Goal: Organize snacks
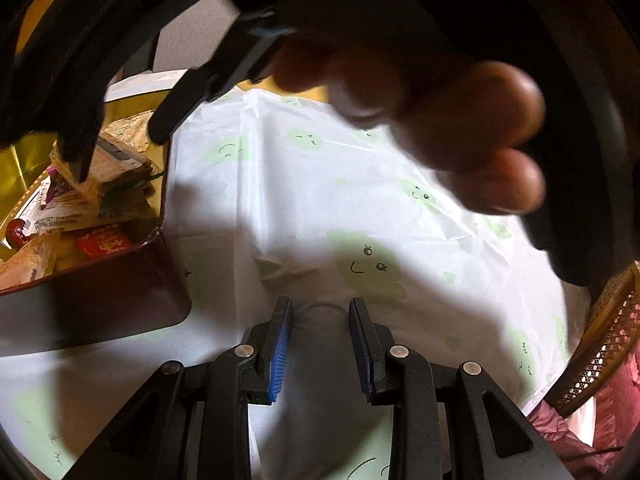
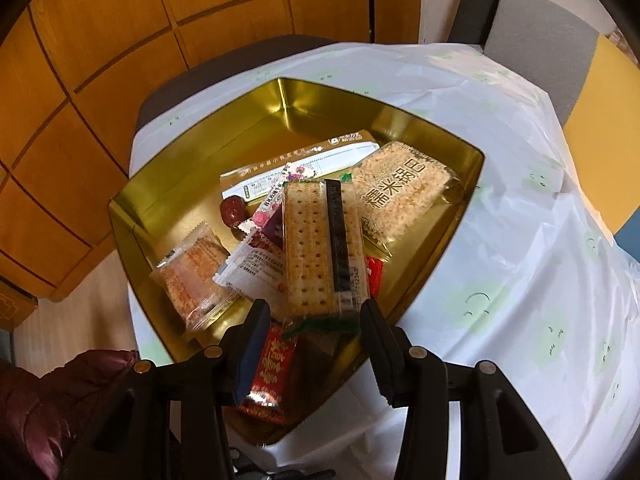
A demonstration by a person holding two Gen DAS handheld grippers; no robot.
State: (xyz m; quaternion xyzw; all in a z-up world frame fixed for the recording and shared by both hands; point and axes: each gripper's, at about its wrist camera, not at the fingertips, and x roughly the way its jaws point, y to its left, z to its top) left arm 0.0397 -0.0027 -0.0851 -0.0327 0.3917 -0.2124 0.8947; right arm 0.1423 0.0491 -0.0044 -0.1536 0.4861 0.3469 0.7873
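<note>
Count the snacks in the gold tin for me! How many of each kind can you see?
Seen from the right wrist view, in the gold tin:
Cracker packs: 1
Rice crisp packs: 1
Clear-wrapped crispy cakes: 1
Red dates: 1
Red sweets: 1
Purple flowery packets: 1
Long gold packets: 1
White printed packets: 1
Total: 8 that show; more may hide underneath.
</note>
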